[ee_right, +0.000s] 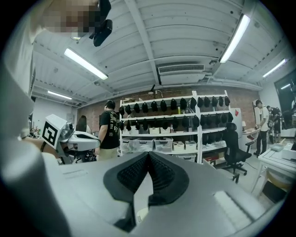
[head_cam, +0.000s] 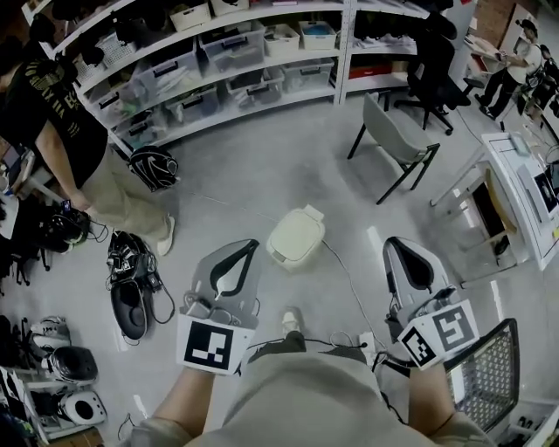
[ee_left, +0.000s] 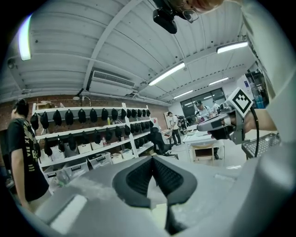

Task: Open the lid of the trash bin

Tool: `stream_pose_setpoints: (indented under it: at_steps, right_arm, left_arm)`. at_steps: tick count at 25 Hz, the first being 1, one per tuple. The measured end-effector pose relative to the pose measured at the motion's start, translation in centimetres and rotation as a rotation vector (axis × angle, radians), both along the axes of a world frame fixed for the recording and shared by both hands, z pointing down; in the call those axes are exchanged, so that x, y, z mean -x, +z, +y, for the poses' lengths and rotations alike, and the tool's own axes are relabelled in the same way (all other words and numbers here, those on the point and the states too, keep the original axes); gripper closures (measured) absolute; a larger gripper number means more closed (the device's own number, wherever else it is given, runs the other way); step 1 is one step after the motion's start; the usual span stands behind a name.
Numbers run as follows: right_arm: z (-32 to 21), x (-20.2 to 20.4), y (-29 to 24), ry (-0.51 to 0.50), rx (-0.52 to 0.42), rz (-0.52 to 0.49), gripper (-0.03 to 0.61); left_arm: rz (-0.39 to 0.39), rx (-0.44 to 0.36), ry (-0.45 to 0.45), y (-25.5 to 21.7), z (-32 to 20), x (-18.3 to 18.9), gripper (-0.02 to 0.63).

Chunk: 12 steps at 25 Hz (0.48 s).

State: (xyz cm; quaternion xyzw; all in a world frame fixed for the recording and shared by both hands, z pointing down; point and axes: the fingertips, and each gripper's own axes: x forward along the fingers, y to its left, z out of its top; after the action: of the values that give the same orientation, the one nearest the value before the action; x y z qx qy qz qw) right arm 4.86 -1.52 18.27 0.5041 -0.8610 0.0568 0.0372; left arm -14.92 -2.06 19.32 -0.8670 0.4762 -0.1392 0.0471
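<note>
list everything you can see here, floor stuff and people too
trash bin: one, cream, lid shut, on the floor ahead of both grippers
cable: one, pale, on the floor right of the bin
folding chair: one, grey, beyond the bin to the right
office chair: one, black, by the shelves
shelves: long white racks holding storage boxes, far side
dark gear: black, heaped on the floor at left
mesh basket: one, black wire, lower right
desk: one, white, right edge
bystanders: two, one in a black top at left, one far right
shoe: one, pale, the wearer's own
left hand-held gripper: grey, jaws shut, empty
right hand-held gripper: grey, jaws shut, empty
</note>
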Motion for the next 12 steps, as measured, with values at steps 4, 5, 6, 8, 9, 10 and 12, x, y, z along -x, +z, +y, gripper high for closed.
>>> stream_pose_setpoints:
  at_steps: [4,5,6,8,9,10,12]
  right_arm:
    - [-2.7,0.6,0.7,0.029,0.011,0.007,0.575]
    - [-3.4,0.6,0.9,0.035,0.015,0.011,0.575]
    - [-4.0,0.6,1.1,0.039,0.020,0.013,0.575]
    - [-5.2,0.4,1.6,0.044,0.031,0.017,0.575]
    - [-5.7,0.3,1.8,0.046,0.037,0.018,0.575]
    - [-6.1,0.1,2.1,0.048,0.044,0.018,0.575]
    - [-6.8,-0.3,2.6,0.050,0.058,0.015,0.575]
  left_arm:
    - [0.005,0.022,0.016,1.0,-2.6,1.0,0.611]
    - [0.008,0.028,0.017,1.3,-3.3,1.1,0.611]
    - [0.012,0.033,0.018,1.5,-3.9,1.1,0.611]
    - [0.011,0.036,0.020,1.9,-5.1,1.1,0.611]
    - [0.007,0.037,0.021,2.0,-5.6,1.0,0.611]
    - [0.004,0.040,0.022,2.2,-6.0,0.9,0.611]
    - [0.001,0.048,0.020,2.5,-6.7,0.5,0.611]
